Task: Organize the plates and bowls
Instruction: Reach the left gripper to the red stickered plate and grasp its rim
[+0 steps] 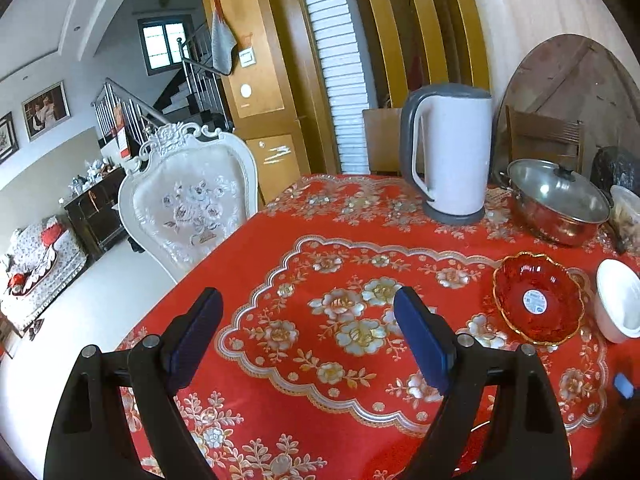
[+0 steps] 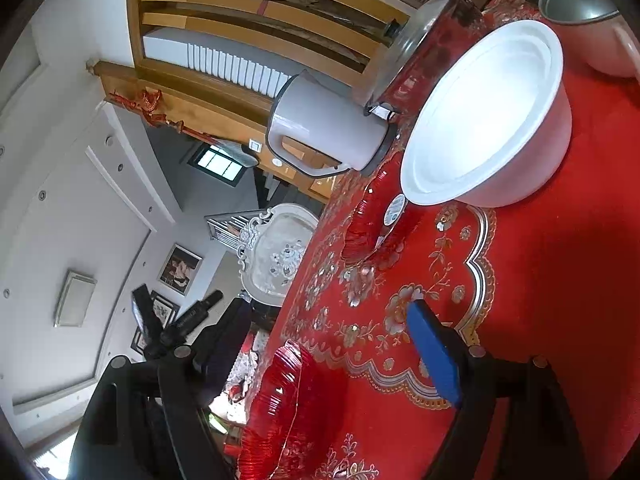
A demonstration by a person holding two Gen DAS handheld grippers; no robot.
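Note:
A red glass bowl with a gold rim (image 1: 538, 298) sits on the red floral tablecloth (image 1: 340, 264), with a white bowl (image 1: 620, 300) just right of it. My left gripper (image 1: 308, 344) is open and empty, above the cloth, left of both bowls. In the rolled right wrist view the white bowl (image 2: 488, 120) is ahead, the red glass bowl (image 2: 376, 220) beside it, and a red ribbed glass plate (image 2: 296, 408) lies near the table edge between the fingers of my open, empty right gripper (image 2: 320, 356).
A white electric kettle (image 1: 452, 152) and a lidded steel pot (image 1: 560, 204) stand at the back of the table. A plastic container (image 1: 626, 216) is at the far right. A white ornate chair (image 1: 188, 196) stands at the table's left edge.

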